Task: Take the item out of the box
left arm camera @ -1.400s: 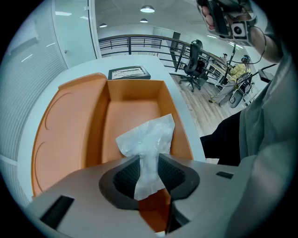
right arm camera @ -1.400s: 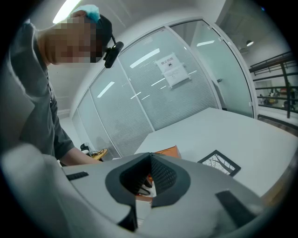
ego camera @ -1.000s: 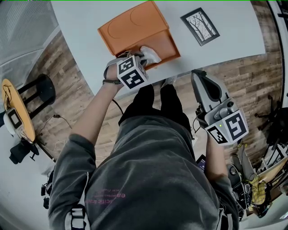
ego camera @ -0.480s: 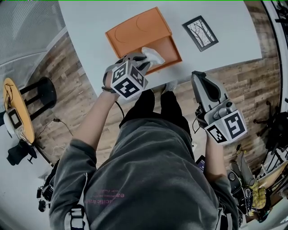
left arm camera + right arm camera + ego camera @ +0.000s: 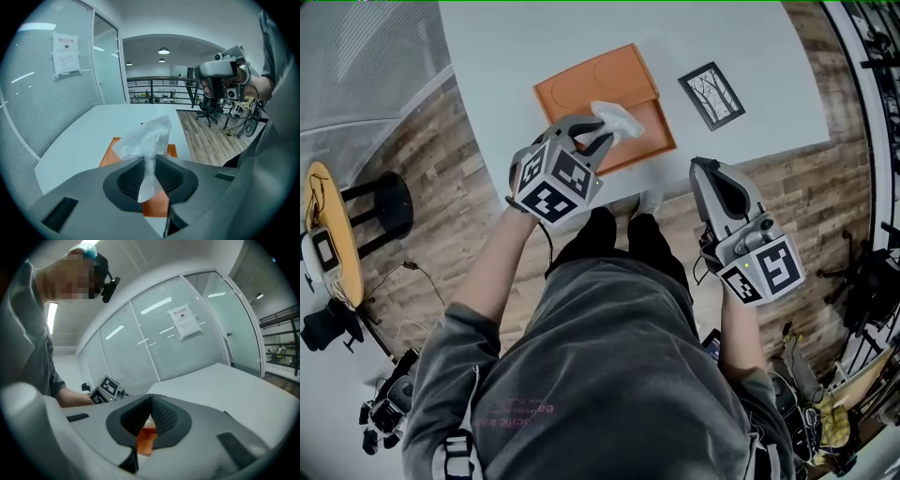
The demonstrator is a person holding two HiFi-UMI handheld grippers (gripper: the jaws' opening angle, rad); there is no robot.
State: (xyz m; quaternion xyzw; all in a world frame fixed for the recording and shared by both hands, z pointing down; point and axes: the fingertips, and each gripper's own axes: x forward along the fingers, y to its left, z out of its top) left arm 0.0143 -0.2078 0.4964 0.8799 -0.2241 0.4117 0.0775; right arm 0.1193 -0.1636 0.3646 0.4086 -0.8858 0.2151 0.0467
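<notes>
Orange plastic formed the box in the upper middle of the head view, open on the white table, its lid with two round recesses lying flat toward the upper left. Much of its tray was hidden behind the left gripper and the clear plastic bag pinched in it, so what the tray held could not be made out. The bag showed over the tray's upper edge, but that view did not tell whether it hung free of the box. The right gripper stood apart at the right of the frame, off the table's near edge over the wood floor, and a framed picture lay on the table right of the box. In the left gripper view the left gripper had its jaws clamped on the twisted neck of the bag, whose crumpled upper part rose above them while a short tail hung below. The box showed only in slivers on either side of the bag and under the jaws. In the right gripper view the right gripper had its jaws pressed together at the tips with nothing held. A strip of the box showed in the gap lower down, the rest cut off by the gripper's body.
</notes>
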